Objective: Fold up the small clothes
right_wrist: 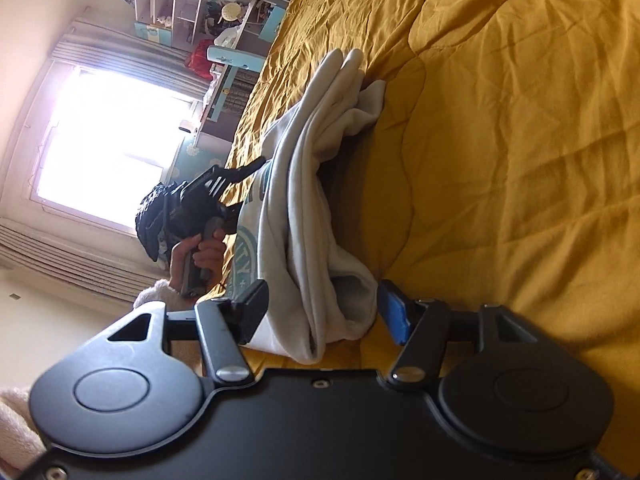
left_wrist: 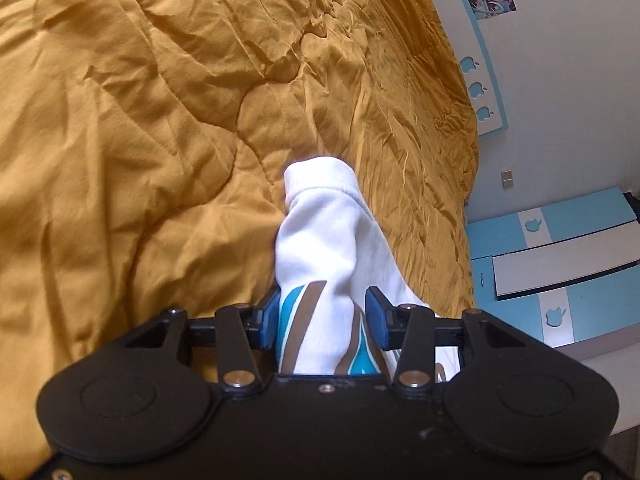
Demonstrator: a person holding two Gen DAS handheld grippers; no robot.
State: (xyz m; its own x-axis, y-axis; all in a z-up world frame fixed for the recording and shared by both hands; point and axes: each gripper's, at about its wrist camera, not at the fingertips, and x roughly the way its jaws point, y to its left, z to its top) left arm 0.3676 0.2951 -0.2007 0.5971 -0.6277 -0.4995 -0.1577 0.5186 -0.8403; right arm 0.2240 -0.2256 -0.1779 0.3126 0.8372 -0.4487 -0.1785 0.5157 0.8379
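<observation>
A white garment [left_wrist: 320, 232] with teal and brown print lies bunched on the mustard quilt [left_wrist: 140, 120]. My left gripper [left_wrist: 323, 320] is open, and the cloth fills most of the gap between its blue pads [left_wrist: 268, 320]. In the right wrist view the same garment [right_wrist: 316, 200] runs as a long folded roll across the quilt [right_wrist: 520, 160]. My right gripper [right_wrist: 326, 312] stands open around its near end, with a small gap at the blue pad [right_wrist: 394, 316]. The left gripper [right_wrist: 248, 188], held by a hand [right_wrist: 196, 256], sits at the roll's far side.
The bed's right edge meets a white wall and blue-and-white furniture [left_wrist: 560, 264]. In the right wrist view a bright window [right_wrist: 108, 148], a radiator below it and cluttered shelves [right_wrist: 208, 12] lie beyond the bed. A fluffy sleeve [right_wrist: 152, 296] shows near the hand.
</observation>
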